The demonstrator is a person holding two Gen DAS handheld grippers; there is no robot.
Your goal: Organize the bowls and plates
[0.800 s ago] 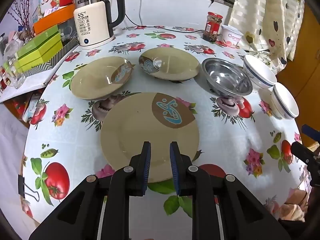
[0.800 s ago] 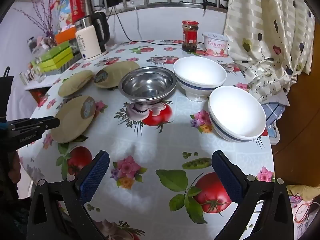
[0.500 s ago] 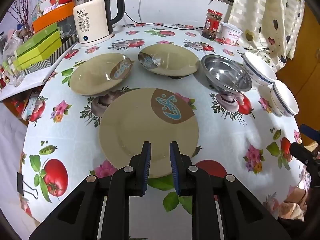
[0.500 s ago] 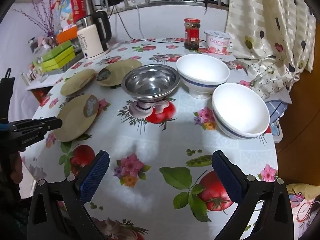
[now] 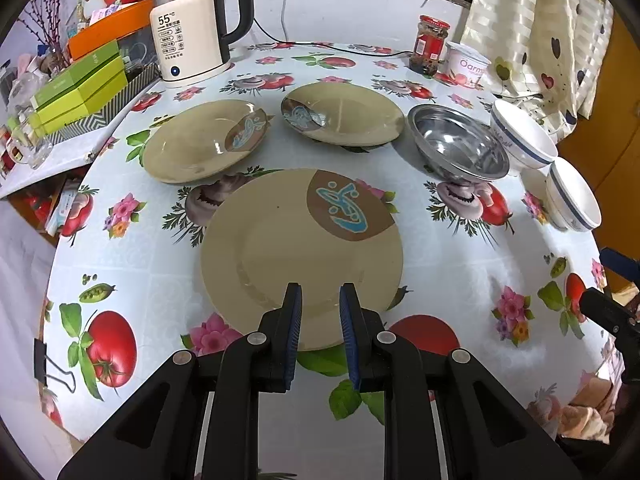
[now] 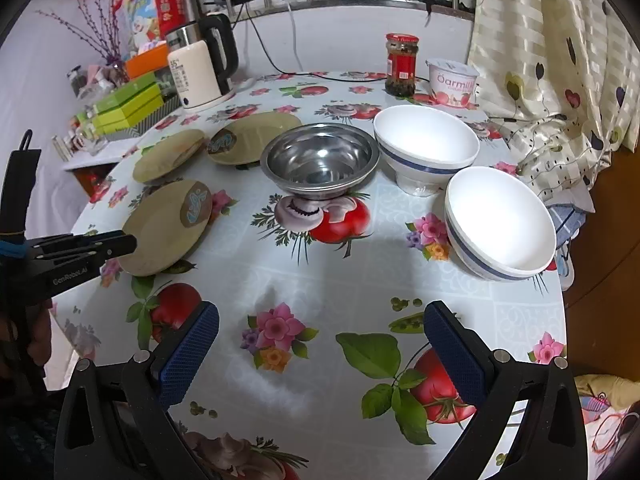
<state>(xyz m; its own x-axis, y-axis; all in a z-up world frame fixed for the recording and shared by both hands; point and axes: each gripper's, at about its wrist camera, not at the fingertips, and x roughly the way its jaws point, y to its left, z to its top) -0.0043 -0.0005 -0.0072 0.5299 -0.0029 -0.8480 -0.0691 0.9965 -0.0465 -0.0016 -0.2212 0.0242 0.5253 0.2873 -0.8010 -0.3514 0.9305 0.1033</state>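
Note:
Three tan plates with a brown and blue mark lie on the flowered tablecloth: a near one [image 5: 296,248], one at back left [image 5: 200,140] and one at back centre [image 5: 344,114]. A steel bowl [image 5: 456,148] and two white bowls with a blue stripe [image 5: 520,136] [image 5: 572,196] stand to the right. My left gripper [image 5: 319,300] hovers over the near plate's front rim, its jaws narrowly apart and holding nothing. My right gripper [image 6: 320,328] is wide open and empty above the cloth, in front of the steel bowl [image 6: 320,160] and white bowls [image 6: 426,148] [image 6: 500,220].
An electric kettle [image 5: 192,36], green boxes [image 5: 76,88], a red-lidded jar [image 5: 430,46] and a yoghurt tub [image 5: 466,64] stand along the back of the table. A curtain [image 6: 552,60] hangs at the right. The table edge [image 6: 568,320] drops off at the right.
The left gripper has drawn back a little, so the near plate sits slightly farther up the view. The right gripper has barely shifted. Both jaws keep the same opening.

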